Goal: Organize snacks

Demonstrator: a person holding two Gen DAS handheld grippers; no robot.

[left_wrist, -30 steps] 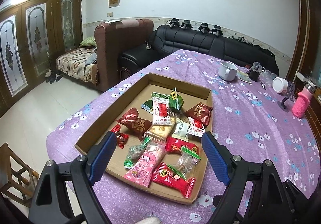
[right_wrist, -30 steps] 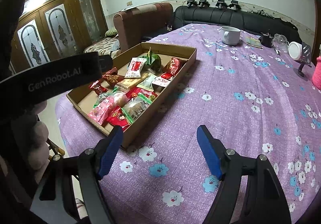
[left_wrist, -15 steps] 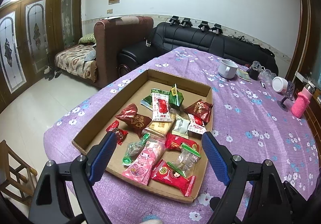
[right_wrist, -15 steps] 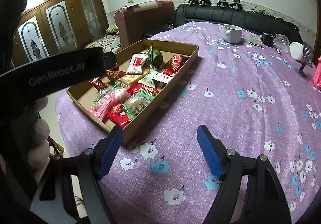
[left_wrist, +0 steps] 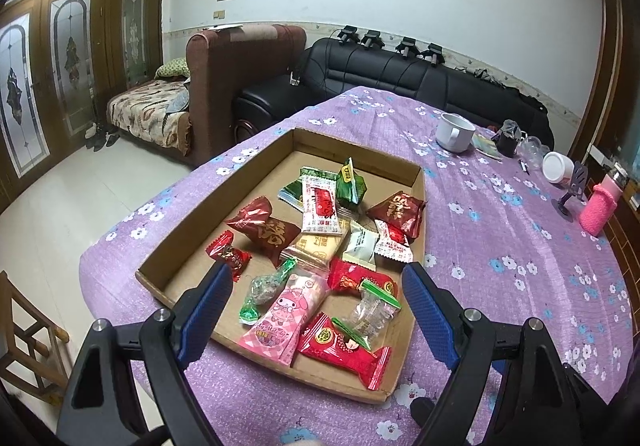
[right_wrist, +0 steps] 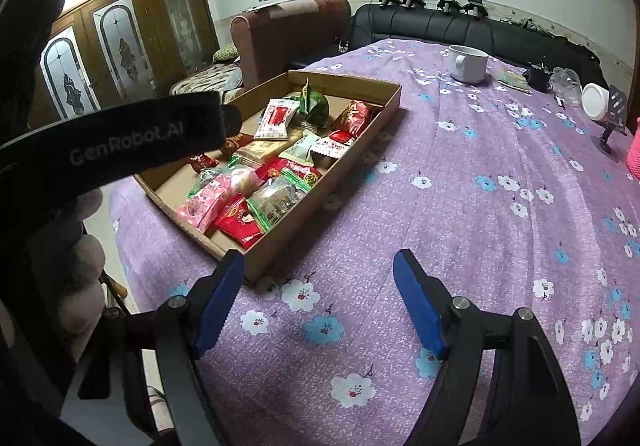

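A shallow cardboard tray [left_wrist: 419,186] lies on the purple flowered tablecloth and holds several wrapped snacks: a pink packet [left_wrist: 282,320], a red packet [left_wrist: 344,348], a dark red pouch [left_wrist: 264,230], a green pyramid packet [left_wrist: 350,186]. My left gripper [left_wrist: 316,286] is open and empty, raised above the tray's near end. My right gripper [right_wrist: 318,274] is open and empty, over the cloth just right of the tray [right_wrist: 348,150]. The left gripper's strap hides the tray's left side in the right wrist view.
A white mug [left_wrist: 454,132], a white jar [left_wrist: 558,166], a pink bottle [left_wrist: 600,208] and small items stand at the table's far right. Sofas stand beyond the table. A wooden chair [left_wrist: 24,326] is at the near left, below the table edge.
Both grippers have drawn back and up a little from the tray, so it looks slightly farther. Both stay open and empty. The snacks have not moved.
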